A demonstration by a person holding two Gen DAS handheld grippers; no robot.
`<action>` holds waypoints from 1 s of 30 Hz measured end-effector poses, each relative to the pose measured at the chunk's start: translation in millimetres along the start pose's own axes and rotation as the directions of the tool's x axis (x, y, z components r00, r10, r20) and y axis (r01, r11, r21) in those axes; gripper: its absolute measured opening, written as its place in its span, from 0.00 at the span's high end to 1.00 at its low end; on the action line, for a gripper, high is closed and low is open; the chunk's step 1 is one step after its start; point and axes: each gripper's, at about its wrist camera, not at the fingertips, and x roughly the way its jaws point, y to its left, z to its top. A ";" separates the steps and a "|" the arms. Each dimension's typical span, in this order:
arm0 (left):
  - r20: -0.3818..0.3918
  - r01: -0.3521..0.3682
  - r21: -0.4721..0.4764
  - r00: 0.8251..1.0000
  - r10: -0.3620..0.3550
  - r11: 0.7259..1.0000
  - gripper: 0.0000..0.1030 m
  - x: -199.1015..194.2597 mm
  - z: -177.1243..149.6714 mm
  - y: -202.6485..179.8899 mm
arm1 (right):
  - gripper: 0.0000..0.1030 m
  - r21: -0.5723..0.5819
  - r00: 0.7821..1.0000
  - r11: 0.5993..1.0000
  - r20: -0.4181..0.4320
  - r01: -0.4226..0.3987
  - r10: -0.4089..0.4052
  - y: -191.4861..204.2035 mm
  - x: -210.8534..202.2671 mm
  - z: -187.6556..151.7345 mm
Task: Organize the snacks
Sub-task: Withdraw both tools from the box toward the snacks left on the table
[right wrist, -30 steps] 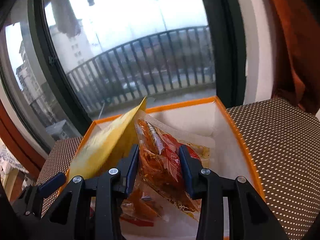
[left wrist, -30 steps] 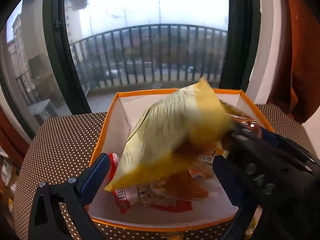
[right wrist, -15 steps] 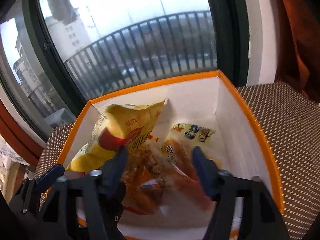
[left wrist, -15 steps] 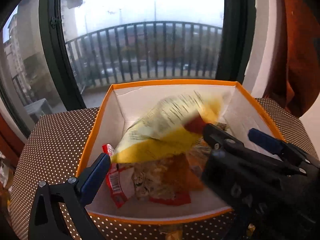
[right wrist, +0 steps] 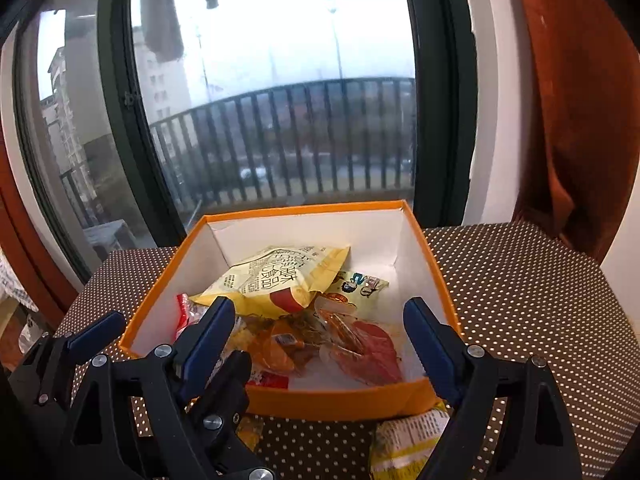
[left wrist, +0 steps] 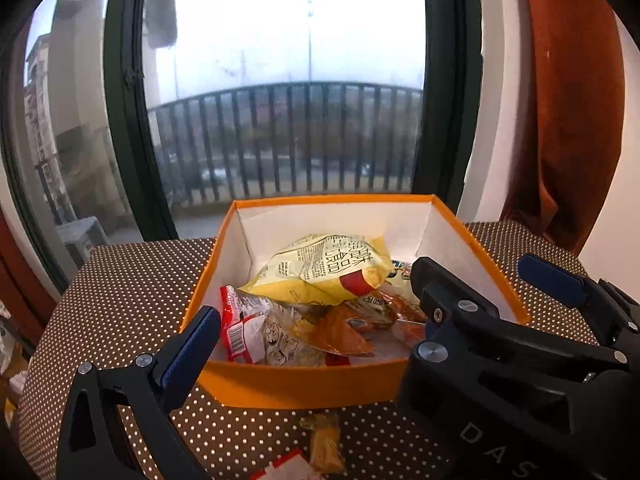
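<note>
A brown tabletop dotted with small white spots [right wrist: 520, 304] sits right against a tall dark-framed window [right wrist: 444, 120], with a black balcony railing [right wrist: 288, 148] and pale tower blocks beyond the glass, and a rust-orange curtain [right wrist: 576, 120] hanging down the right side. Centre stage on that cloth is the orange cardboard box with a white lining [right wrist: 352, 400], open-topped and loaded with snacks: a puffy yellow bag printed with black characters [right wrist: 280, 276] lies on top toward the back, a clear packet of orange-red snacks [right wrist: 360, 348] is toward the near right, a small pale packet with cartoon figures [right wrist: 360, 284] pokes out behind it, and a red-and-white wrapper [left wrist: 240, 324] is tucked against the left wall. Outside the box, just at its near wall, a yellow-and-white packet [right wrist: 408, 440] lies on the cloth, and the left wrist view catches a small golden-wrapped sweet [left wrist: 326, 440] and a red-and-white scrap [left wrist: 284, 468] in front too. The right gripper [right wrist: 320, 332], black with blue pads, has just been spreading its jaws and now stands wide over the near rim, nothing between the pads. The left gripper [right wrist: 160, 332] shows beside it at lower left, its two blue pads set apart and empty, the right gripper's dark body crowding its own view.
</note>
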 end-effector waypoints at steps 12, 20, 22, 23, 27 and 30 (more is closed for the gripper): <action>0.027 -0.023 -0.008 0.999 0.023 1.000 0.00 -38.3 -32.8 -11.7 | 0.08 -0.049 1.000 0.999 0.018 0.025 -0.024 6.6 -40.7 -25.7; 0.030 -0.041 -0.017 0.999 0.041 0.999 0.00 -44.7 -60.3 -16.7 | 0.08 -0.064 0.998 0.996 0.014 0.066 -0.065 1.8 -46.9 -48.7; 0.017 -0.041 -0.014 0.999 0.041 0.999 0.00 -41.9 -67.1 -17.6 | 0.08 -0.063 0.997 0.995 0.004 0.074 -0.074 0.8 -45.3 -55.6; 0.011 -0.042 -0.013 0.999 0.042 0.999 0.00 -40.7 -70.6 -18.2 | 0.08 -0.061 0.997 0.995 -0.002 0.072 -0.073 -0.3 -44.8 -59.1; -0.022 -0.043 -0.012 0.999 0.043 0.999 0.00 -33.4 -85.4 -19.4 | 0.08 -0.057 0.996 0.996 -0.038 0.072 -0.075 -4.4 -39.1 -74.4; -0.044 -0.047 -0.020 0.998 0.046 0.999 0.00 -27.9 -97.7 -19.5 | 0.08 -0.059 0.995 0.995 -0.063 0.075 -0.078 -7.0 -33.3 -85.8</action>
